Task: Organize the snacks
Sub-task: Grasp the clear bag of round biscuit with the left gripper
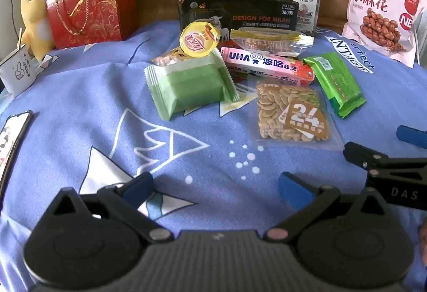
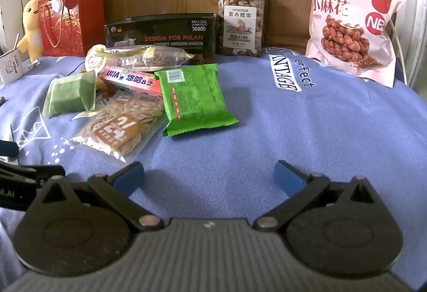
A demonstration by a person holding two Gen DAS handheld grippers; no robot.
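Two black handheld grippers, left gripper (image 1: 214,186) and right gripper (image 2: 209,175), each with blue-padded fingers (image 2: 287,179) on hinged black links, silver pivot rivets, round-lobed ribbed grey housing, white lettering along a side bar.

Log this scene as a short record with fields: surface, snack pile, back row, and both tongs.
surface: blue printed cloth
snack pile: pale green packet, pink candy stick, seed bag, bright green packet, clear granola bar, yellow jelly cup
back row: black box, nut jar, pink twist bag, red gift bag
left tongs: open, empty
right tongs: open, empty
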